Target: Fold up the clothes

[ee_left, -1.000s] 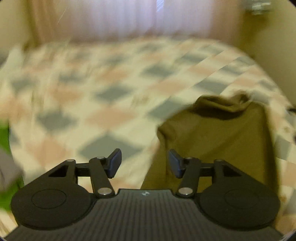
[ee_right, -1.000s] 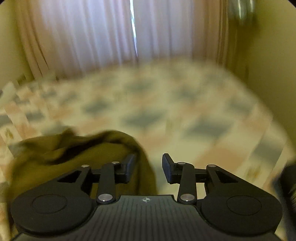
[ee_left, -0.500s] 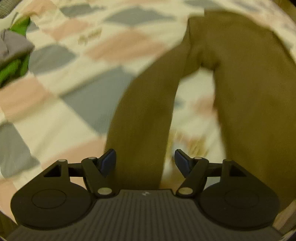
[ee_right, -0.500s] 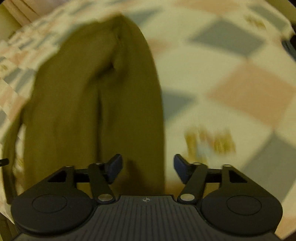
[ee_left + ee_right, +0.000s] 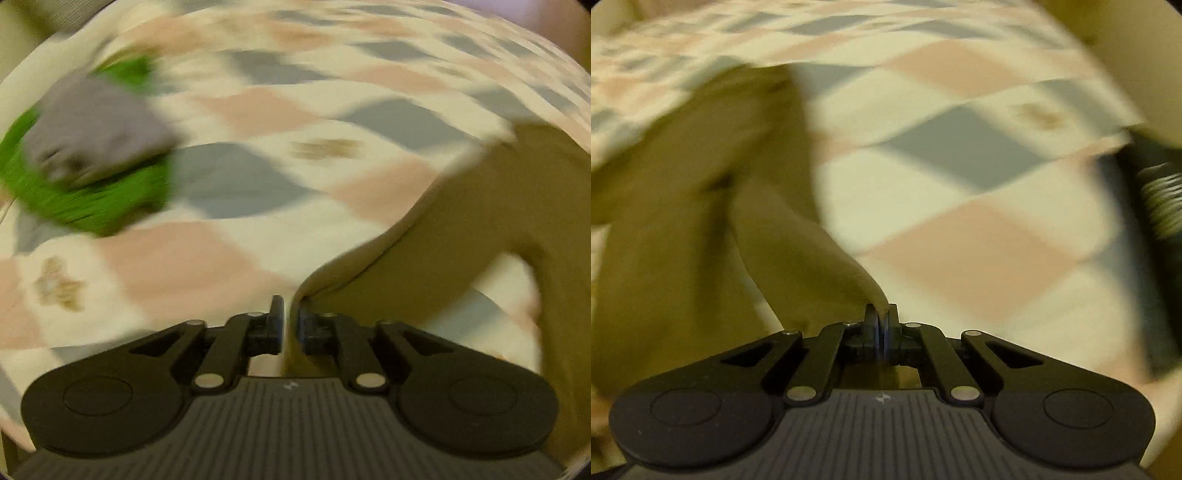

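Far to your left, near the left edge of the bed (image 5: 280, 236), sits a pile of clothes (image 5: 92, 147), a grey piece on top of a green one, well away from your work. Your left gripper (image 5: 289, 325) has its two fingers almost pressed together, and an end of the olive-brown garment (image 5: 480, 229) is pinched between them. From there the cloth runs up and off to the right across the checkered bed cover. In the right wrist view the olive-brown garment (image 5: 687, 206) shows again, lying toward the left side of the bed (image 5: 960, 184), and your right gripper (image 5: 882, 325) is closed tight on another end of it. Both pictures are blurry, so the small folds in the cloth are hard to make out. To do this step well, I think you should keep both pinches firm, lift the two ends to the same height, and keep the cloth stretched gently between your hands. Then carry them together so the edges meet evenly. Do not let the loose part drag and bunch up. A dark striped thing (image 5: 1156, 206) lies near the right edge of the bed, so keep clear of it.
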`<control>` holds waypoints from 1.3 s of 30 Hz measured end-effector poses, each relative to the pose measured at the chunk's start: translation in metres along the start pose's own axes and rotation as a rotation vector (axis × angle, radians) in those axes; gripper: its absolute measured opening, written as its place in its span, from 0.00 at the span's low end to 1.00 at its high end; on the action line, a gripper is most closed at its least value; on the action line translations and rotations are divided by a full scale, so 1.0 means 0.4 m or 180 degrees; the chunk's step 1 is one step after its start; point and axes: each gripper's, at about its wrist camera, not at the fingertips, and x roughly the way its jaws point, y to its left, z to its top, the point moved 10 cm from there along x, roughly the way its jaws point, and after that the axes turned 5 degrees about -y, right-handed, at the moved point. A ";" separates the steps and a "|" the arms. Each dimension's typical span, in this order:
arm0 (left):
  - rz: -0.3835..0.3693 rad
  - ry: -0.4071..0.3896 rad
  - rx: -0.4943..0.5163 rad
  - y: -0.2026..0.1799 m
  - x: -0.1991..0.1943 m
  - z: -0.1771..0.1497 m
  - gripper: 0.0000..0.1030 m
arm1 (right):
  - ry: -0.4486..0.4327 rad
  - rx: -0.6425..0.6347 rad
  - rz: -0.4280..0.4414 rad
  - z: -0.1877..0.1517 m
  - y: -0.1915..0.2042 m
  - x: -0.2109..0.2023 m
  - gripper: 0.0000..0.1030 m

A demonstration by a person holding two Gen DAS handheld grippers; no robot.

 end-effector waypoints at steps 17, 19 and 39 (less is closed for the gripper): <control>-0.1489 0.0161 0.1618 -0.627 -0.272 -0.536 0.31 | -0.0086 -0.0572 0.0672 -0.263 0.200 -0.041 0.38; -0.1317 -0.0097 0.2354 -0.704 -0.295 -0.623 0.40 | -0.0225 -0.1155 0.0513 -0.295 0.213 -0.031 0.41; -0.1086 -0.0579 0.2318 -0.677 -0.431 -0.550 0.02 | -0.1436 -0.3076 0.0982 -0.362 0.312 -0.174 0.00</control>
